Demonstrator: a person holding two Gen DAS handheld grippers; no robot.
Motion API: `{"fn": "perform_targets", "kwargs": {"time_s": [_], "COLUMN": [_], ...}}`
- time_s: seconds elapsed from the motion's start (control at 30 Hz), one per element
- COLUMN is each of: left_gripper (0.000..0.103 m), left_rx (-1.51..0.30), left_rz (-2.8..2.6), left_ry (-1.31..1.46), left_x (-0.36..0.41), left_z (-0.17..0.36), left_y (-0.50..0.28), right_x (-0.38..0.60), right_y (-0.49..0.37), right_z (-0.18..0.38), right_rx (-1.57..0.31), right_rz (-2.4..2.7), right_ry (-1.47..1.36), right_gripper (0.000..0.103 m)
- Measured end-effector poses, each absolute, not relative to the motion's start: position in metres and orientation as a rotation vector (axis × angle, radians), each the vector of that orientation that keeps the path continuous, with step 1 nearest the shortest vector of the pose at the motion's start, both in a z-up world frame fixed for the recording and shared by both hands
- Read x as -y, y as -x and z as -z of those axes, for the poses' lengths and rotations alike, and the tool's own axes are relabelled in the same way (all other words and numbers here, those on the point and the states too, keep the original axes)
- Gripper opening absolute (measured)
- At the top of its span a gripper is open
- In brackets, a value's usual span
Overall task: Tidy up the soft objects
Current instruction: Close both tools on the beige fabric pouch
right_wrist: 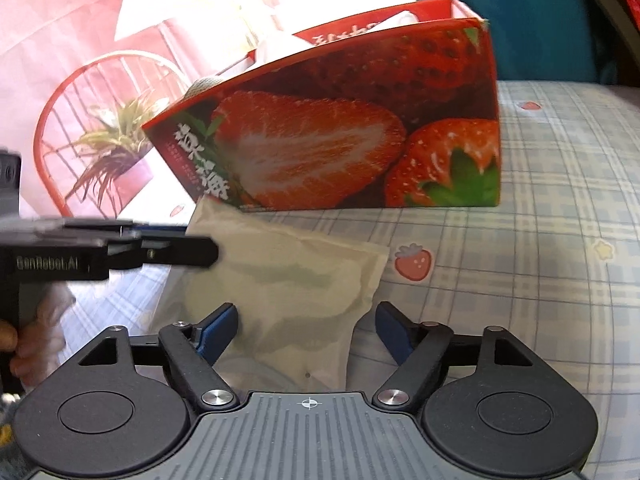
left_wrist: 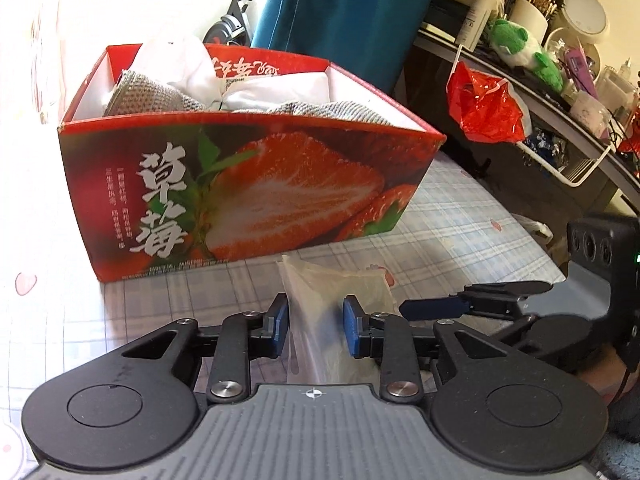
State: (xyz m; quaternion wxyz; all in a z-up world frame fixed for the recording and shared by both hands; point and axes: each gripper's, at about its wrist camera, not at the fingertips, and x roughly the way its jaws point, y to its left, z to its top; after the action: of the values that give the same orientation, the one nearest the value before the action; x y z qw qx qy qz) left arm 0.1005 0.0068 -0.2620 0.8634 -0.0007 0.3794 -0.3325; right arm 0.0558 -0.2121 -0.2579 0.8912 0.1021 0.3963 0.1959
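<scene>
A pale, translucent soft pouch (left_wrist: pixel 324 292) lies on the plaid bed sheet (left_wrist: pixel 460 220) just in front of a red strawberry-print box (left_wrist: pixel 256 184). Folded white and grey cloths (left_wrist: pixel 160 92) fill the box. My left gripper (left_wrist: pixel 316 326) is shut on the pouch, its blue pads pressing both sides. In the right wrist view the pouch (right_wrist: pixel 288 280) spreads out between the wide open fingers of my right gripper (right_wrist: pixel 308 328), and the pad on the right stands clear of it. The left gripper (right_wrist: pixel 200 250) reaches in from the left and pinches the pouch's left edge. The box (right_wrist: pixel 340 140) stands right behind.
A red plastic bag (left_wrist: pixel 480 108) hangs on a white rack at a cluttered desk with a green plush toy (left_wrist: pixel 520 48). A teal curtain (left_wrist: pixel 340 12) hangs behind the box. A pink picture of a chair and a plant (right_wrist: pixel 100 120) fills the left. A hand (right_wrist: pixel 36 344) holds the left gripper.
</scene>
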Motion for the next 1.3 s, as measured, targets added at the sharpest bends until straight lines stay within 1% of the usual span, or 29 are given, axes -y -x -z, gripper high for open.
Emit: {"fn": "perform_targets", "kwargs": {"time_s": [0.13,0.37,0.47,0.57,0.6,0.63,0.7,0.73,0.9,1.03,1.07,1.2,1.3], "left_gripper": [0.025,0.022,0.021,0.021,0.021,0.021,0.021,0.021,0.022,0.024,0.025,0.027,0.028], "left_rx": [-0.786,-0.814,-0.811,-0.805,-0.806,-0.809,-0.821,-0.829,-0.85,-0.875,-0.882,-0.9,-0.915], "left_rz": [0.717,0.719,0.719,0.712,0.703,0.696,0.682,0.677,0.646,0.605,0.597,0.579,0.57], "left_ry": [0.009,0.029,0.026,0.016,0.011,0.011,0.022,0.031,0.055,0.073,0.076,0.064,0.057], "left_x": [-0.006,-0.011,-0.011,-0.013,-0.015,-0.017,-0.022,-0.024,-0.028,-0.033,-0.035,-0.037,-0.037], "left_z": [0.258,0.263,0.264,0.264,0.265,0.265,0.268,0.27,0.278,0.285,0.287,0.291,0.293], "left_y": [-0.101,-0.1,-0.098,-0.098,-0.098,-0.099,-0.101,-0.102,-0.104,-0.11,-0.111,-0.113,-0.114], "right_x": [0.204,0.195,0.196,0.199,0.201,0.204,0.209,0.213,0.217,0.219,0.22,0.22,0.218], "right_y": [-0.055,-0.058,-0.061,-0.062,-0.062,-0.062,-0.062,-0.062,-0.062,-0.063,-0.063,-0.064,-0.068], "right_z": [0.259,0.258,0.259,0.259,0.258,0.259,0.258,0.259,0.26,0.262,0.262,0.262,0.26], "right_rx": [-0.818,-0.815,-0.812,-0.809,-0.811,-0.812,-0.82,-0.823,-0.823,-0.832,-0.834,-0.84,-0.846], "right_rz": [-0.411,-0.401,-0.406,-0.417,-0.418,-0.411,-0.395,-0.393,-0.378,-0.365,-0.365,-0.358,-0.34], "right_ry": [-0.16,-0.121,-0.147,-0.168,-0.179,-0.19,-0.207,-0.223,-0.254,-0.269,-0.279,-0.268,-0.243], "right_gripper": [0.081,0.081,0.079,0.07,0.062,0.051,0.039,0.036,0.029,0.013,0.012,0.011,0.015]}}
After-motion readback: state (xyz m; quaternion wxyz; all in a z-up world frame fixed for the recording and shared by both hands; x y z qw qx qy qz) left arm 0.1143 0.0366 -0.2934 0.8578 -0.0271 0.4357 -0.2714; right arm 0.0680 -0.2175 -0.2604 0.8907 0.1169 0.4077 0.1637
